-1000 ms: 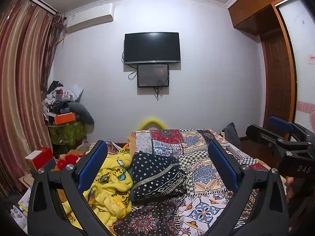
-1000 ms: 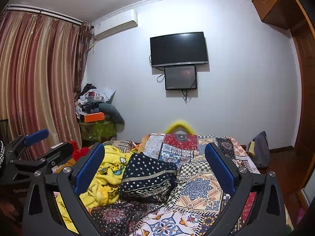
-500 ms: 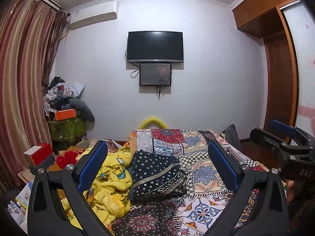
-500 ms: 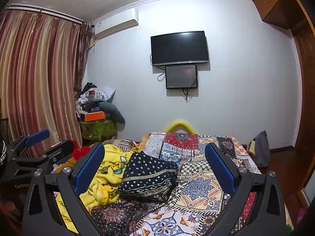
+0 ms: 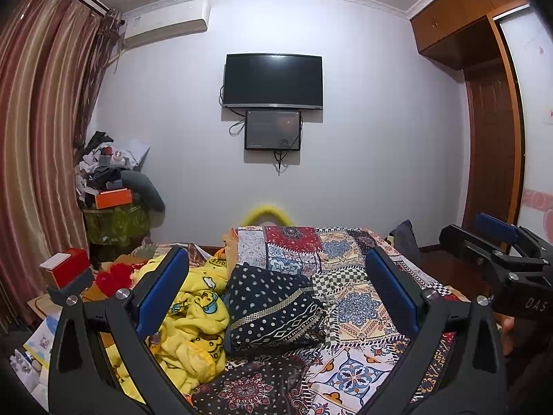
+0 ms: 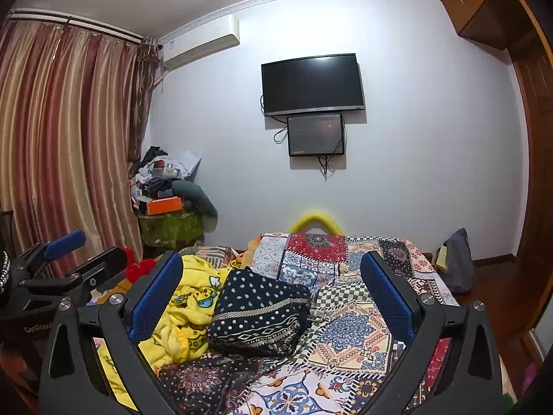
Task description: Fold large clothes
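Two handheld grippers are hovering above a bed in a small bedroom, both with jaws spread wide and gripping nothing. The left gripper, its blue pads well apart, is pointing over a folded dark navy garment with white dots and patterned bands, which is lying near the middle of the bed on a patchwork bedspread. A rumpled yellow cartoon-print blanket is lying just to the left of the garment, touching it. The right gripper is hanging at a similar height, framing the same garment between its open fingers. At the right edge of the left wrist view, the right gripper's black body is showing the letters "DAS"; in the right wrist view, the left gripper's body at the left edge is showing partial lettering that seems to read "GenRobo". On the far wall, a dark television is hanging above a smaller screen, with an air conditioner mounted high to the left beside striped curtains. An orange box is sitting on a cluttered pile in the far left corner.
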The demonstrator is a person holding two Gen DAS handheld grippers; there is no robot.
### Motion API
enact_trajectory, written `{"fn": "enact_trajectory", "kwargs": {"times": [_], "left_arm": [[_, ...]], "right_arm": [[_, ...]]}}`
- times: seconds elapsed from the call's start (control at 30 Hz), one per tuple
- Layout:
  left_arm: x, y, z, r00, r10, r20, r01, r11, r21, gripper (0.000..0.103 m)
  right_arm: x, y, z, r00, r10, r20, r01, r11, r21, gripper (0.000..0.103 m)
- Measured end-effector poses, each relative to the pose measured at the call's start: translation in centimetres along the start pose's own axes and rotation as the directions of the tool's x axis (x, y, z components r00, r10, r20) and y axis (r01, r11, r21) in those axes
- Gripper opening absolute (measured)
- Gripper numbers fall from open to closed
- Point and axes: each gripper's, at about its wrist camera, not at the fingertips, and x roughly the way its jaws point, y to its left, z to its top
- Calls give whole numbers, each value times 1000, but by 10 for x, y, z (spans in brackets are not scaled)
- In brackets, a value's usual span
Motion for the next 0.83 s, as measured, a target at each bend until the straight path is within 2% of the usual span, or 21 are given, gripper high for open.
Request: {"fn": "enact_trajectory", "kwargs": {"times": [0.83], "left_arm": [[6, -7, 0, 998, -54, -33, 53, 999, -4, 103]], "right_arm": [[0, -5, 2, 1000, -13, 1, 13, 1000, 17, 102]]}}
